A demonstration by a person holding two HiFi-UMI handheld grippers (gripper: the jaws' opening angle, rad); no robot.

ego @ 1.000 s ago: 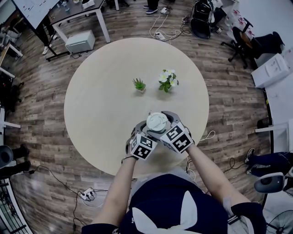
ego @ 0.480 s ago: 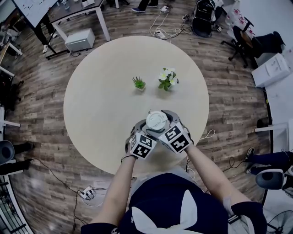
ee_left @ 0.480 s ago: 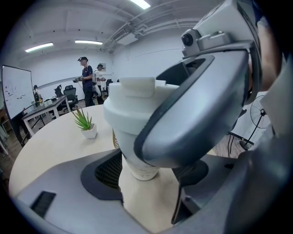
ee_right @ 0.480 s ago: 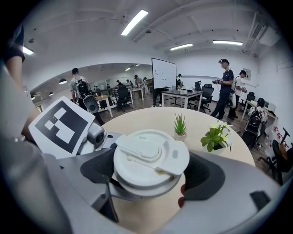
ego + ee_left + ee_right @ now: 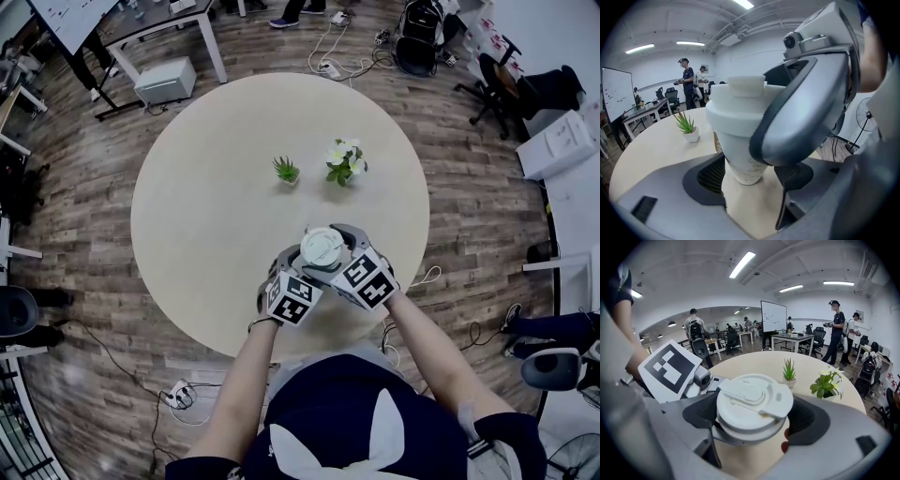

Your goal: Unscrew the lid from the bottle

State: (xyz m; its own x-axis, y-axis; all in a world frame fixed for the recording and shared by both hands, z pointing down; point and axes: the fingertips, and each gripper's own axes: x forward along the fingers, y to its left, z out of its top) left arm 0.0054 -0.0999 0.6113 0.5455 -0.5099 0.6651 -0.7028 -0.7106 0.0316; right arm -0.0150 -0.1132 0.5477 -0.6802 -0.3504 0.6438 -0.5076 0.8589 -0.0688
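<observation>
low in the centre of the head view, the left gripper (image 5: 750, 180) pinched the white paper cup (image 5: 740, 157) while the right gripper (image 5: 754, 427) clamped its white lid (image 5: 751, 400).

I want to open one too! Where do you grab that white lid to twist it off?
Probably the lid by its round outer rim, from the side, like the right gripper: its top is flat, but the rim offers two opposite walls. The left gripper steadies the cup below.
</observation>
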